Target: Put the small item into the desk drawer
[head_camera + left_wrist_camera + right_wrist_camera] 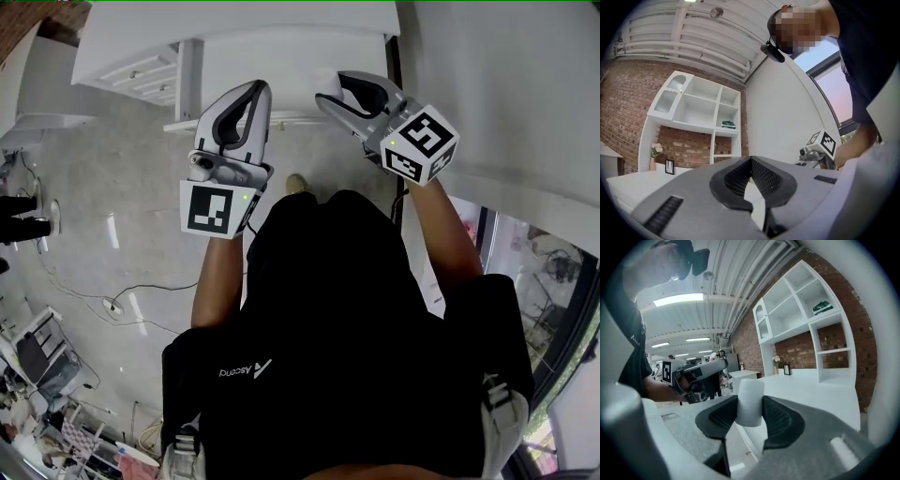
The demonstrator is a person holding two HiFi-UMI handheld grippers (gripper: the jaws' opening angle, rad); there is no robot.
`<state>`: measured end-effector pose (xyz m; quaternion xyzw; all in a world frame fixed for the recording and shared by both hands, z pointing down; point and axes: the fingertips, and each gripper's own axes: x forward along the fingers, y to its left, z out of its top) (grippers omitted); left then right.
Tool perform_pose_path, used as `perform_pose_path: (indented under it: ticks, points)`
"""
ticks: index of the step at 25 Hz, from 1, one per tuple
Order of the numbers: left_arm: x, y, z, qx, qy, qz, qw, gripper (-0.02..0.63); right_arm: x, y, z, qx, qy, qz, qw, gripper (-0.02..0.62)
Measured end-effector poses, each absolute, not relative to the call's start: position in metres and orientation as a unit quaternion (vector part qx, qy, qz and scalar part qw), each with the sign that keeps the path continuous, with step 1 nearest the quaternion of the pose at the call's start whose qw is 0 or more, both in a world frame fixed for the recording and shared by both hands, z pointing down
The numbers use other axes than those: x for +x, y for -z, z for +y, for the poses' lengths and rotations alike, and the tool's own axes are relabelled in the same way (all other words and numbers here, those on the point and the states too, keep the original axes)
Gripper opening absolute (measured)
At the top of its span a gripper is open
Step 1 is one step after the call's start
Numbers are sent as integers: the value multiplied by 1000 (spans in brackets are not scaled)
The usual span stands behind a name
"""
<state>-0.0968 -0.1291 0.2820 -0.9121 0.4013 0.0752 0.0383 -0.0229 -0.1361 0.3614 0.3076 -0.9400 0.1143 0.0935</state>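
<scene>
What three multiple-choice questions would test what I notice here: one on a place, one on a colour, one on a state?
1. Where is the white roll?
A on the floor
B between the right tongs
C in the person's pocket

2. What colour is the wall behind the shelf unit?
A green
B red-brown
C blue

3. How do the left tongs stand?
A wide open
B shut on a cup
C shut, empty

Answers:
1 B: the right gripper view shows the pads pressing the roll from both sides.
2 B: bare brick shows around and through the white shelves.
3 C: the left gripper view shows the tips touching with nothing between them.
</scene>
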Motion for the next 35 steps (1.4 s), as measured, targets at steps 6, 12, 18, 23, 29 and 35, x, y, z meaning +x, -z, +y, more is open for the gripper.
perform_pose_path:
  ticks: [6,12,18,23,29,35]
  points:
    - [-104,-301,-158,-911,-76,404,26,-2,-33,-413,-169,287,-153,-929,178,164]
    - [-109,-323,-185,-903,-72,424,17,-2,-40,-469,-195,248,-180,-915,263,164]
    - [-109,-329,-203,-898,-69,434,9,-2,-42,-518,-215,209,-203,-896,336,164]
    - [-109,-342,-214,-896,-62,439,0,-2,-45,-562,-223,175,-222,-875,392,166]
    - [-121,-350,-224,-891,-48,452,-10,-2,-47,-610,-230,145,-248,-843,454,166]
    - [-128,-351,-225,-884,-38,466,-18,-2,-40,-642,-228,122,-266,-814,501,166]
